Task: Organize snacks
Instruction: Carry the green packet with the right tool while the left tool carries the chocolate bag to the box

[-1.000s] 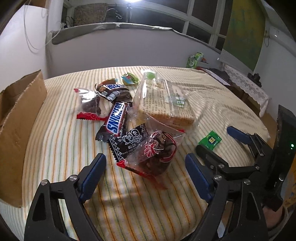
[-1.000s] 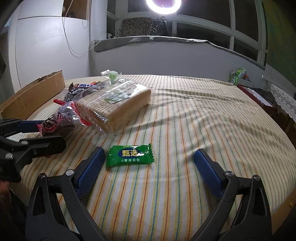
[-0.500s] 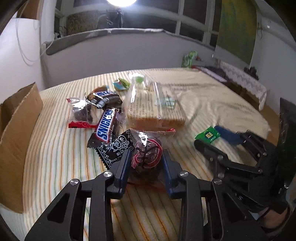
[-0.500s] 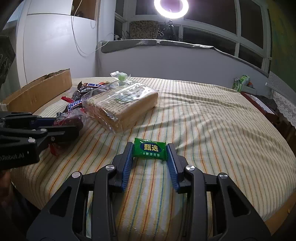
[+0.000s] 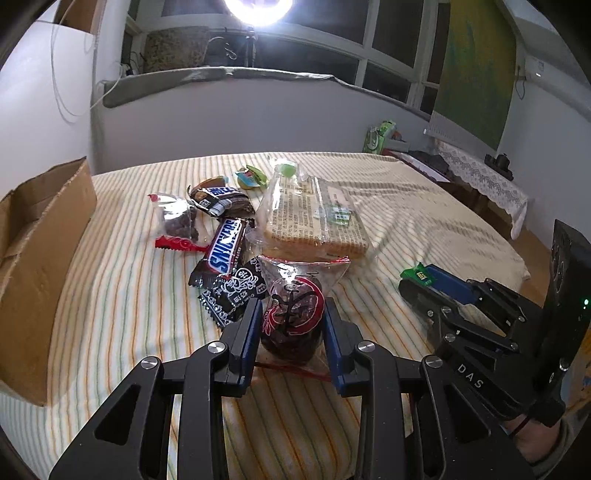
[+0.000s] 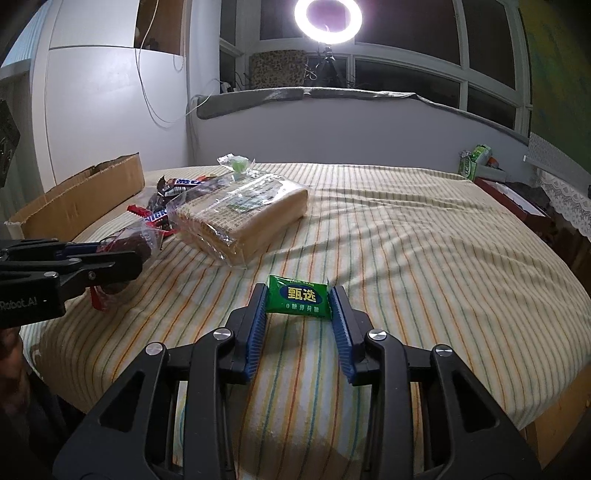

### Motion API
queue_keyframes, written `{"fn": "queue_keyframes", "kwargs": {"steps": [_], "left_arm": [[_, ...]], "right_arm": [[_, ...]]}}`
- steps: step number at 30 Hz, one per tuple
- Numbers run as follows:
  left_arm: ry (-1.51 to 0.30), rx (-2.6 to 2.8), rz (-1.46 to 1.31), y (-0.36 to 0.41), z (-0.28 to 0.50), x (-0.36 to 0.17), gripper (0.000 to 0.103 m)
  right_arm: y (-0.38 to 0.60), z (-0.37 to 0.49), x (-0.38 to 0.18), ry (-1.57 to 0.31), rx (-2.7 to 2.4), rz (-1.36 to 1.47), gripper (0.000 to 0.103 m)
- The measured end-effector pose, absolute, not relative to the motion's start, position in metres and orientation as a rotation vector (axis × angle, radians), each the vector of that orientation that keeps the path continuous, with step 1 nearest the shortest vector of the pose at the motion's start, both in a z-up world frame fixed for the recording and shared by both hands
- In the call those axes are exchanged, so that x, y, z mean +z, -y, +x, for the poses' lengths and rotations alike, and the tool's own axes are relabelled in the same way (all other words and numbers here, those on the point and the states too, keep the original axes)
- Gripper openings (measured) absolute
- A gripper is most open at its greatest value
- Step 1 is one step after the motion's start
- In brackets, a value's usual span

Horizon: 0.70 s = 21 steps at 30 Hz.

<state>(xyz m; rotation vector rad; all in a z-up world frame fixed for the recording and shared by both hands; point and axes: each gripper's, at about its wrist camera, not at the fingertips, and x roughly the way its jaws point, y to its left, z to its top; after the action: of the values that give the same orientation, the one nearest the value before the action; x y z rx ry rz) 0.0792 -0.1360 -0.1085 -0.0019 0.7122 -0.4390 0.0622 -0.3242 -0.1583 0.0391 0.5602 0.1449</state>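
Observation:
My left gripper (image 5: 291, 321) is shut on a clear red-printed packet of dark snacks (image 5: 293, 317), lifted a little off the striped cloth. My right gripper (image 6: 297, 300) is shut on a small green candy packet (image 6: 297, 297), held just above the cloth; it also shows in the left wrist view (image 5: 417, 275). Behind lie a Snickers bar (image 5: 223, 245), a black patterned packet (image 5: 232, 291), a bagged bread loaf (image 5: 314, 221), a dark bar (image 5: 218, 197) and a small clear bag of dark snacks (image 5: 177, 221).
An open cardboard box (image 5: 40, 251) stands at the left edge of the striped table (image 6: 424, 258). A small green sweet (image 5: 286, 170) and a teal wrapper (image 5: 251, 177) lie at the back. A ring light (image 6: 328, 16) shines from the windowsill.
Both grippers went from open to shut: the left closed on the red-printed packet, the right on the green candy. Both have since lifted slightly with their packets.

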Motion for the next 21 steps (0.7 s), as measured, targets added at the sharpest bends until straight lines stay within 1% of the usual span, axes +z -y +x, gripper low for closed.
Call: {"fn": "queue_keyframes", "kwargs": {"steps": [7,11,16,21], "left_arm": [[-0.692,-0.434,-0.002,0.134,0.072,-0.109,0.03],[-0.666,-0.424,-0.008,0.13,0.07,-0.099,0.03],[-0.609,-0.413,-0.015,0.12,0.069,-0.077,0.03],[-0.548,-0.376,-0.034,0.107,0.062,-0.038,0.03]], "right_arm": [[0.325,0.061,-0.157,-0.564,0.139,0.048,0.035],[0.323,0.059,-0.142,-0.541,0.137,0.044,0.035],[0.314,0.051,-0.099,-0.466,0.129,-0.002,0.035],[0.302,0.031,-0.048,-0.366,0.116,-0.048,0.035]]}}
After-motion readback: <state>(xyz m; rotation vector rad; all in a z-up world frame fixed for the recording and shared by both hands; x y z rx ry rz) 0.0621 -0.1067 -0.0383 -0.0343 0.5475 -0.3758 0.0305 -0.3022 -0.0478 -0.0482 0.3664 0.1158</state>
